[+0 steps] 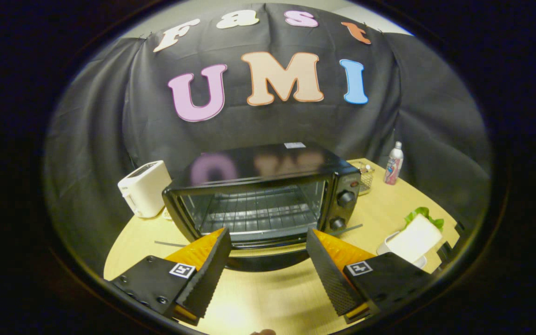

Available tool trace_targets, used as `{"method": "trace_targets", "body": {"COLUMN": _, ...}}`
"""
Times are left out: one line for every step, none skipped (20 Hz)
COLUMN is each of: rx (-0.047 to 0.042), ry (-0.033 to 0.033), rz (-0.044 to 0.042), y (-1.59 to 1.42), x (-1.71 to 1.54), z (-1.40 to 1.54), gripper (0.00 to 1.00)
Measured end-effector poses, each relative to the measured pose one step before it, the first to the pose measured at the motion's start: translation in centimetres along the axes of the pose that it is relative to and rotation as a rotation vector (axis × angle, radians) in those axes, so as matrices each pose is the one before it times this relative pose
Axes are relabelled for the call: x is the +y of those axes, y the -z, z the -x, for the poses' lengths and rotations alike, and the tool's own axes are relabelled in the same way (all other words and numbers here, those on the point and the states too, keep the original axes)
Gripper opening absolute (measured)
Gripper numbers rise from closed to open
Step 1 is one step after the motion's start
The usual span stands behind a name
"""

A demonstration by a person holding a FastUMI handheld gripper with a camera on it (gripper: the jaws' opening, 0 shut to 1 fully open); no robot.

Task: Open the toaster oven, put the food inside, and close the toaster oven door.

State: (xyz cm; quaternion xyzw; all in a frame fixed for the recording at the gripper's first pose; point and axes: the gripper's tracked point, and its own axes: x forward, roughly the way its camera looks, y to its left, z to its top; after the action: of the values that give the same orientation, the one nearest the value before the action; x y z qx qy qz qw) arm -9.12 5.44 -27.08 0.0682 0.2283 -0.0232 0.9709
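Black cloth hangs behind a pale wood bench. Toward the bench's far edge stands the oven, black, its door dropped open toward the gripper so the wire rack inside shows; two knobs sit on its right panel. The jaws of the gripper stand wide and hold nothing, their fingertips just short of the open door, one at each end of it. The food, a sandwich of white bread with green leaf, lies on a white plate near the bench's right edge, beside the right finger and apart from it. A white toaster stands just beside the oven at the left. A bottle and a small wire basket sit near the far right corner, behind the oven.
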Motion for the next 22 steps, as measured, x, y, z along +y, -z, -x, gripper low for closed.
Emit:
{"method": "trace_targets", "body": {"rx": 0.01878, "ry": 0.00686, "rz": 0.00174, "y": 0.729, "x": -0.118, "z": 0.221, "gripper": 1.00}}
{"method": "trace_targets", "body": {"rx": 0.01806, "ry": 0.00586, "rz": 0.00675, "y": 0.886, "x": -0.069, "z": 0.208, "gripper": 1.00}}
{"method": "trace_targets", "body": {"rx": 0.01789, "ry": 0.00558, "rz": 0.01554, "y": 0.703, "x": -0.064, "z": 0.199, "gripper": 1.00}}
{"method": "trace_targets", "body": {"rx": 0.01655, "ry": 0.00615, "rz": 0.01957, "y": 0.765, "x": -0.052, "z": 0.096, "gripper": 1.00}}
{"method": "trace_targets", "body": {"rx": 0.01955, "ry": 0.00687, "rz": 0.02238, "y": 0.810, "x": -0.075, "z": 0.019, "gripper": 1.00}}
{"method": "trace_targets", "body": {"rx": 0.02742, "ry": 0.01262, "rz": 0.02335, "y": 1.094, "x": -0.189, "z": -0.010, "gripper": 1.00}}
{"method": "trace_targets", "body": {"rx": 0.02787, "ry": 0.00597, "rz": 0.02243, "y": 1.029, "x": -0.013, "z": -0.340, "gripper": 1.00}}
{"method": "trace_targets", "body": {"rx": 0.02458, "ry": -0.00903, "rz": 0.01752, "y": 0.723, "x": 0.289, "z": -0.484, "gripper": 1.00}}
{"method": "trace_targets", "body": {"rx": 0.00501, "ry": -0.00917, "rz": 0.01278, "y": 0.105, "x": 0.321, "z": -0.528, "gripper": 1.00}}
{"method": "trace_targets", "body": {"rx": 0.00527, "ry": -0.00898, "rz": 0.00511, "y": -0.064, "x": 0.170, "z": -0.545, "gripper": 1.00}}
{"method": "trace_targets", "body": {"rx": 0.00421, "ry": -0.00435, "rz": -0.00125, "y": 0.121, "x": -0.005, "z": -0.548, "gripper": 1.00}}
{"method": "trace_targets", "body": {"rx": 0.00482, "ry": 0.00045, "rz": -0.00623, "y": 0.141, "x": -0.125, "z": -0.497, "gripper": 1.00}}
{"method": "trace_targets", "body": {"rx": 0.00939, "ry": 0.00220, "rz": -0.00734, "y": 0.067, "x": -0.025, "z": -0.375, "gripper": 1.00}}
{"method": "trace_targets", "body": {"rx": 0.01351, "ry": 0.00132, "rz": -0.00484, "y": 0.357, "x": -0.006, "z": -0.401, "gripper": 1.00}}
{"method": "trace_targets", "body": {"rx": 0.01591, "ry": 0.00044, "rz": -0.00069, "y": 0.356, "x": -0.006, "z": -0.300, "gripper": 1.00}}
{"method": "trace_targets", "body": {"rx": 0.01084, "ry": -0.00167, "rz": 0.00470, "y": 0.533, "x": 0.019, "z": -0.273, "gripper": 1.00}}
{"method": "trace_targets", "body": {"rx": 0.01107, "ry": -0.00110, "rz": 0.00717, "y": 0.428, "x": -0.002, "z": -0.195, "gripper": 1.00}}
{"method": "trace_targets", "body": {"rx": 0.00913, "ry": 0.00024, "rz": 0.00855, "y": 0.539, "x": -0.022, "z": -0.050, "gripper": 1.00}}
{"method": "trace_targets", "body": {"rx": 0.01255, "ry": 0.00126, "rz": 0.01163, "y": 0.499, "x": -0.013, "z": -0.071, "gripper": 1.00}}
{"method": "trace_targets", "body": {"rx": 0.01380, "ry": 0.00366, "rz": 0.01444, "y": 0.732, "x": -0.076, "z": -0.118, "gripper": 1.00}}
{"method": "trace_targets", "body": {"rx": 0.00189, "ry": -0.00001, "rz": 0.00290, "y": 0.158, "x": 0.019, "z": 0.019, "gripper": 1.00}}
{"method": "trace_targets", "body": {"rx": -0.00576, "ry": 0.00146, "rz": -0.00353, "y": -0.111, "x": 0.020, "z": -0.046, "gripper": 1.00}}
